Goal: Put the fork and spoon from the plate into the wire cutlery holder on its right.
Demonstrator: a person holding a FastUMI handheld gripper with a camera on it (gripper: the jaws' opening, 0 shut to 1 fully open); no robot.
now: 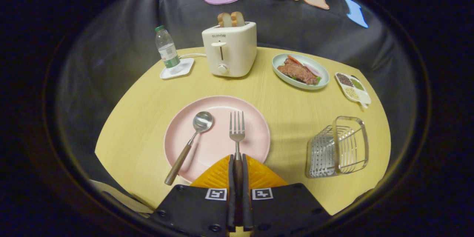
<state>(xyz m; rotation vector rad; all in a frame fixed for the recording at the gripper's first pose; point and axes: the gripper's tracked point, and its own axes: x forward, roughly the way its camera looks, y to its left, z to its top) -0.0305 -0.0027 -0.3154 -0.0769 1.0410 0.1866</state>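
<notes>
A pink plate (pixel 255 133) lies on the yellow table just ahead of my fingers. A fork (pixel 237 127) with a brown handle points its tines away from me over the plate. My gripper (pixel 237 163) is shut on the fork, both fingers pressing its handle near the plate's near rim. To the left of the fork a spoon (pixel 192 139) with a wooden handle rests on the plate, bowl away from me, handle sticking out over the near-left rim. A wire cutlery holder (pixel 339 148) stands on the table to the right of the plate.
Beyond the plate stands a cream toaster (pixel 229 48) with two bread slices. A water bottle (pixel 167 50) sits on a white coaster to its left. A green plate of food (pixel 300 71) and a small divided dish (pixel 353 87) lie at the far right.
</notes>
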